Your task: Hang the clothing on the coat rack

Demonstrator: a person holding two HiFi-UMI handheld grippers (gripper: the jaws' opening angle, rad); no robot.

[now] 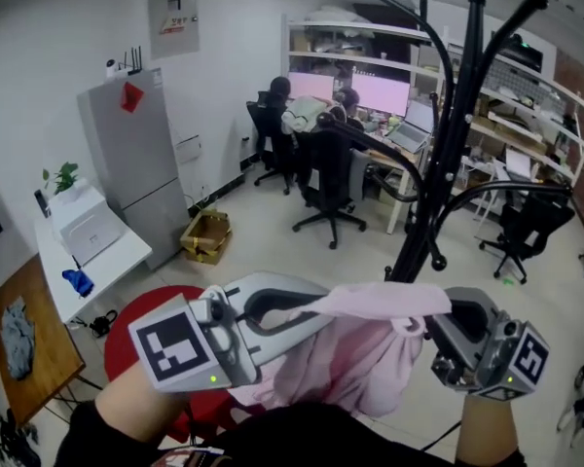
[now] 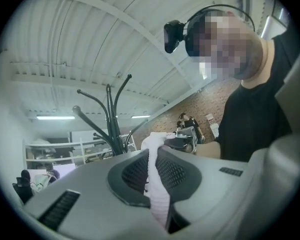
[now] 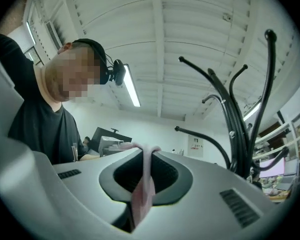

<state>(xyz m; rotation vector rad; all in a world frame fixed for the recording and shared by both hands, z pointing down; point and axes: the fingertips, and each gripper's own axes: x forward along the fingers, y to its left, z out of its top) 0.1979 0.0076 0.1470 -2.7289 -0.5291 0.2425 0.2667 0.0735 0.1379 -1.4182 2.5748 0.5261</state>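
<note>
Black coat rack [image 1: 446, 163] rises just ahead, pink clothing [image 1: 355, 353] sags below, its top edge stretched from my left fingers [image 2: 132, 174], pinched tight on one end, to my right fingers [image 3: 167, 176], pinched tight on the other.

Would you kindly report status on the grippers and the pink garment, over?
Left gripper and right gripper both shut on pale pink cloth garment. Garment stretched between them, not yet hung. Black metal coat rack ahead, nothing between.
</note>
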